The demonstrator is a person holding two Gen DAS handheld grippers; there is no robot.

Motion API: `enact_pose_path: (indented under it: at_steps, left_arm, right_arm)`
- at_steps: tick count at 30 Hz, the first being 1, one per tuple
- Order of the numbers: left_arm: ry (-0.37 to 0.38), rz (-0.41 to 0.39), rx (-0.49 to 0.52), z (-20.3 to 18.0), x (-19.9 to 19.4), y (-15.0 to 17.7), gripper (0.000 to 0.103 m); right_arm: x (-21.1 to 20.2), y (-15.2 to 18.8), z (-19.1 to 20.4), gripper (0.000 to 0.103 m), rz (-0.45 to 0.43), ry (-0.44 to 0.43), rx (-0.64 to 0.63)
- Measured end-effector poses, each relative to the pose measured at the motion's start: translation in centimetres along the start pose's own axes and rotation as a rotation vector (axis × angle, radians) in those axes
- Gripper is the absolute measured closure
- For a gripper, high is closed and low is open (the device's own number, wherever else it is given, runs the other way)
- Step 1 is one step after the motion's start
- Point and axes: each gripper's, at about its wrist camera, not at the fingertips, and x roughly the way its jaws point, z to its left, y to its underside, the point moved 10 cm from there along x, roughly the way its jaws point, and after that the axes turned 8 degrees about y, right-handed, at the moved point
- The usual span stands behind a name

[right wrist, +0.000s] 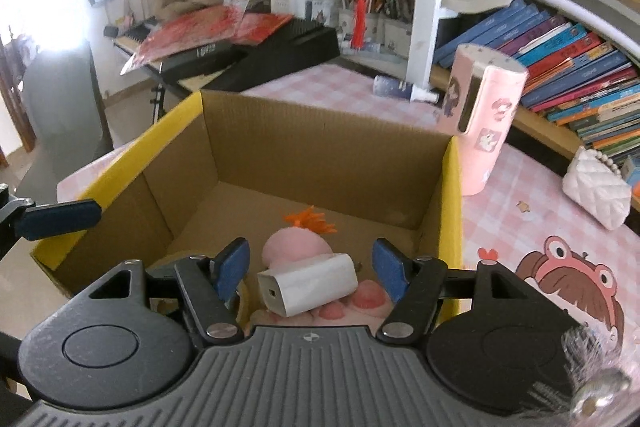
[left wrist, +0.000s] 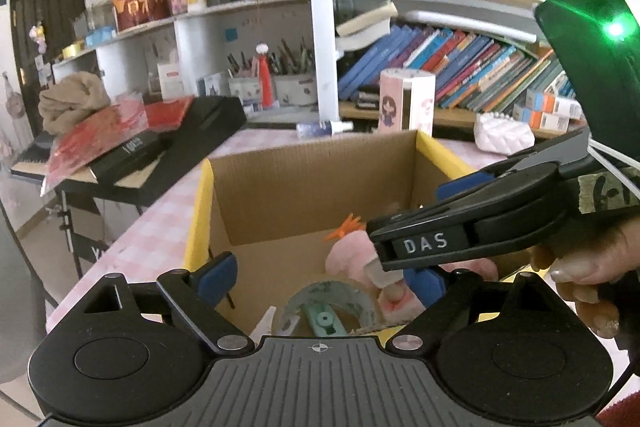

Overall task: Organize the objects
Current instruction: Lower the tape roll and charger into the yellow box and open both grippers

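An open cardboard box (left wrist: 312, 179) with yellow flaps stands on the pink checked table; it also shows in the right wrist view (right wrist: 320, 147). Inside lie a pink plush toy (right wrist: 296, 247) with an orange tuft, a white charger block (right wrist: 308, 283) resting on it, and a roll of clear tape (left wrist: 332, 303). My right gripper (right wrist: 310, 267) is open over the box, its blue pads on either side of the charger and apart from it. My left gripper (left wrist: 320, 281) is open and empty at the box's near edge. The right gripper (left wrist: 380, 263) reaches into the box from the right in the left wrist view.
A tall pink sticker-covered container (right wrist: 484, 123) stands right behind the box. A white quilted purse (right wrist: 596, 191) and a small blue bottle (right wrist: 400, 89) lie on the table. A black keyboard (right wrist: 256, 55) piled with red items stands to the left. Bookshelves (left wrist: 460, 75) fill the back.
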Motion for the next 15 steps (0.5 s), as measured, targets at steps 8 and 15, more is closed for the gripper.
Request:
enact_pose_path:
  at_steps: [8,15]
  left_arm:
    - [-0.036,-0.071,-0.049,1.2,-3.2,-0.6,0.01]
    - [-0.083,-0.118,-0.09,2.4,-6.5,0.3,0.008]
  right_arm:
    - [-4.1,-0.7,-0.9,0.036,-0.099,0.061,0.081]
    - [-8.3,1.1,-2.4,0.031,-0.166,0.157,0.169]
